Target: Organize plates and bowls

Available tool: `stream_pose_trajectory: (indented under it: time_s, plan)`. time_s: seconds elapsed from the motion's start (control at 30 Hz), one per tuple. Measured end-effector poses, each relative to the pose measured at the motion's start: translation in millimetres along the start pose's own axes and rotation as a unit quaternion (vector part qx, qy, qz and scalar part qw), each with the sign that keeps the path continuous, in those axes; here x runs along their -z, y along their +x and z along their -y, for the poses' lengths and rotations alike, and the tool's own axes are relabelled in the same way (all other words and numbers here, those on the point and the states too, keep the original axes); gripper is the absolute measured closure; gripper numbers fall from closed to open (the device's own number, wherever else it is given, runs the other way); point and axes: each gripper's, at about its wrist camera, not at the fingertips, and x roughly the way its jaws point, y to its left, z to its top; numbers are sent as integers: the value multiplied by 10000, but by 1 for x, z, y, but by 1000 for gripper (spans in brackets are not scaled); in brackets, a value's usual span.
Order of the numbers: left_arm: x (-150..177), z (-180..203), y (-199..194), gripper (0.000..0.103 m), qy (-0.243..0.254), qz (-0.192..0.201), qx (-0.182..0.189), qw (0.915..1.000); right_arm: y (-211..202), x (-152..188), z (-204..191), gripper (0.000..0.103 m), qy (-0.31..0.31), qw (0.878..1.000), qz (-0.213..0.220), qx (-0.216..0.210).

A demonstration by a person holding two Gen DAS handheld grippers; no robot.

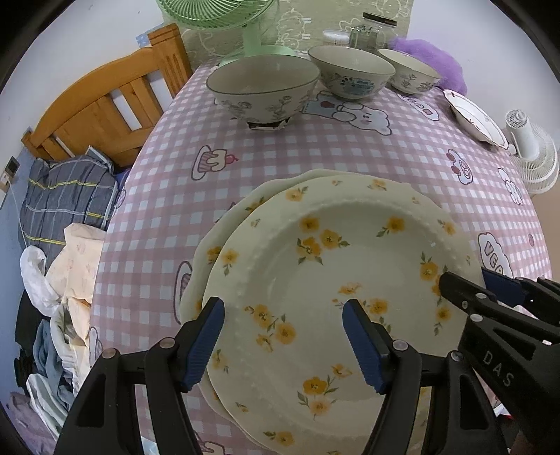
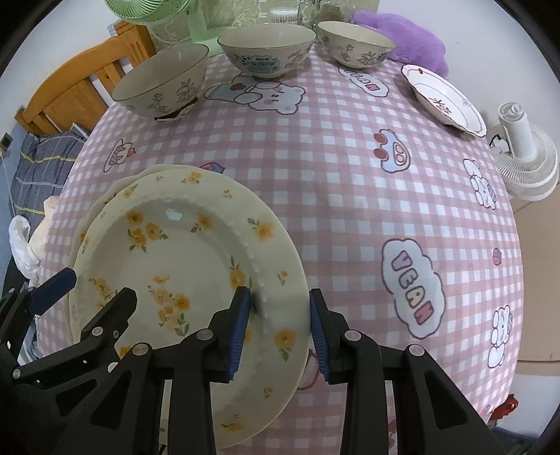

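A cream plate with yellow flowers (image 1: pixel 332 266) (image 2: pixel 182 266) lies on top of another cream plate (image 1: pixel 224 224) at the near edge of the table. My left gripper (image 1: pixel 283 339) is open, its fingers straddling the plate's left rim. My right gripper (image 2: pixel 280 329) is open, with the plate's right rim between its fingers; it also shows in the left wrist view (image 1: pixel 490 290). Three patterned bowls (image 1: pixel 262 87) (image 1: pixel 351 71) (image 1: pixel 409 71) stand in a row at the far side. A white plate with a red pattern (image 2: pixel 444 98) (image 1: pixel 476 117) lies at the far right.
The table has a pink checked cloth (image 2: pixel 350 182). A green fan (image 1: pixel 224 21), glass jars (image 1: pixel 371 31) and a purple fluffy thing (image 2: pixel 409 35) stand behind the bowls. A white fan (image 2: pixel 525 161) is off the right edge. A wooden bed frame (image 1: pixel 105 105) and laundry lie left.
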Motion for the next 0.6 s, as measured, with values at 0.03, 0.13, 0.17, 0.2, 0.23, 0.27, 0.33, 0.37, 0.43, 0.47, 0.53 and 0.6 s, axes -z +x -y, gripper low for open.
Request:
stream_pose_trajectory:
  time_s: [0.03,0.13,0.17,0.2,0.23,0.27,0.33,0.37,0.43,0.47,0.53,0.6]
  plan:
    - [0,-1,0,31,-5,3,0,10000,1,0,-1,66,15,10000,-16,-1]
    - [0,-5,1,31,-24,4,-1,10000,5,-1,-4,65,90,9999,-67,-25]
    - [0,-5,1,31,-19,13,8,10000,6,-1,-6,64,126,9999,-79,-32]
    - [0,-6,1,31,-18,18,29,10000,7,-1,-9,63,109,9999,-70,39]
    - [0,-7,1,31,-12,22,36,10000,7,-1,-10,63,98,9999,-65,93]
    - [0,-7,1,31,0,25,41,10000,7,-1,-11,62,108,9999,-59,113]
    - [0,-8,1,31,27,24,70,10000,7,-1,-10,62,144,9998,-64,111]
    - [0,-8,1,31,37,22,89,10000,7,-1,-10,62,163,9998,-68,109]
    - [-1,-8,0,30,73,5,153,9999,7,-2,-9,62,199,9997,-84,101]
    - [-1,-8,0,29,91,-8,188,9998,6,-2,-8,62,229,9997,-98,79]
    - [-3,-9,-3,25,122,3,223,9997,1,-2,-4,62,314,9995,-45,-12]
    - [-5,-9,-7,20,148,50,292,9995,-8,-3,-3,61,330,9994,105,-46]
